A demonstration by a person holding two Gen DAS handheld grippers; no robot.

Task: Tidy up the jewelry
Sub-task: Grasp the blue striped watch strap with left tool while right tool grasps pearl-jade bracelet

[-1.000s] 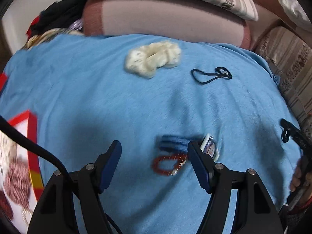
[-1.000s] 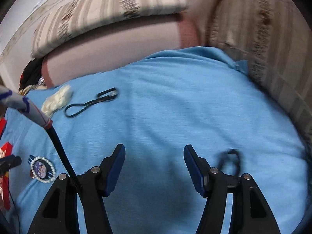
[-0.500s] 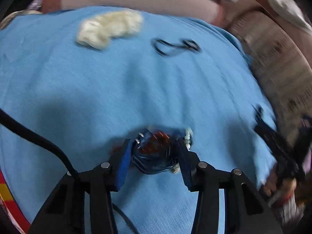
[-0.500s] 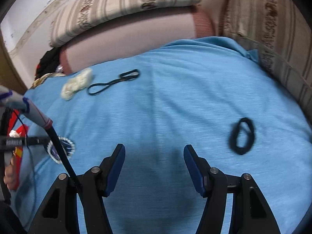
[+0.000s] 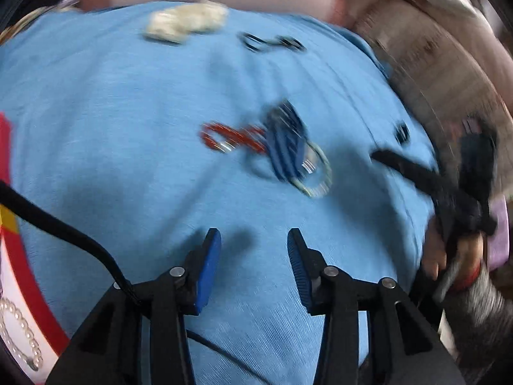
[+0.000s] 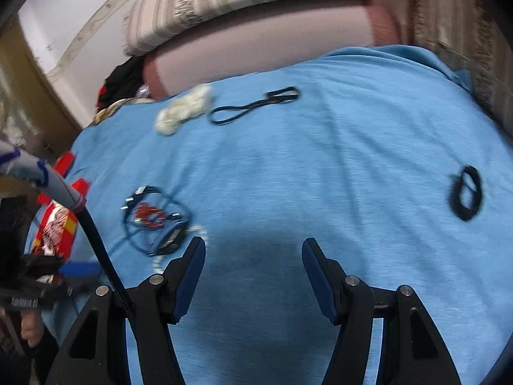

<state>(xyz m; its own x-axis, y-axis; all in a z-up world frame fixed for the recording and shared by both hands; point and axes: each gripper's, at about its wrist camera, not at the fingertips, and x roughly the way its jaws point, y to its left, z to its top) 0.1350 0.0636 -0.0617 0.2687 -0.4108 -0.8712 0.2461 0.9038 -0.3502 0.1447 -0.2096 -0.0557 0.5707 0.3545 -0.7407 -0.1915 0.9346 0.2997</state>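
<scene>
— How much room have I got around the grippers?

— Plenty. The blue cloth (image 6: 320,166) lies bare in front of my right gripper (image 6: 253,256); its jaws are released, nothing between them. The cloth's far edge meets a pink cushion (image 6: 256,41), its right edge a striped cushion (image 6: 449,32).

— And the left?

— My left gripper (image 5: 253,250) hangs over bare cloth, jaws parted with nothing between them. The jewelry heap (image 5: 282,150), red beads, blue bands and a pale ring, lies on the cloth just beyond, apart from the jaws.

— Anything in the way?

— A cream scrunchie (image 6: 184,109) and a black loop (image 6: 253,106) near the far edge, a black hair tie (image 6: 466,192) well right. Blur hides detail.

— Containers?

— A red-rimmed tray (image 5: 29,288) at the left edge, a pearl string (image 5: 19,330) in it.
</scene>
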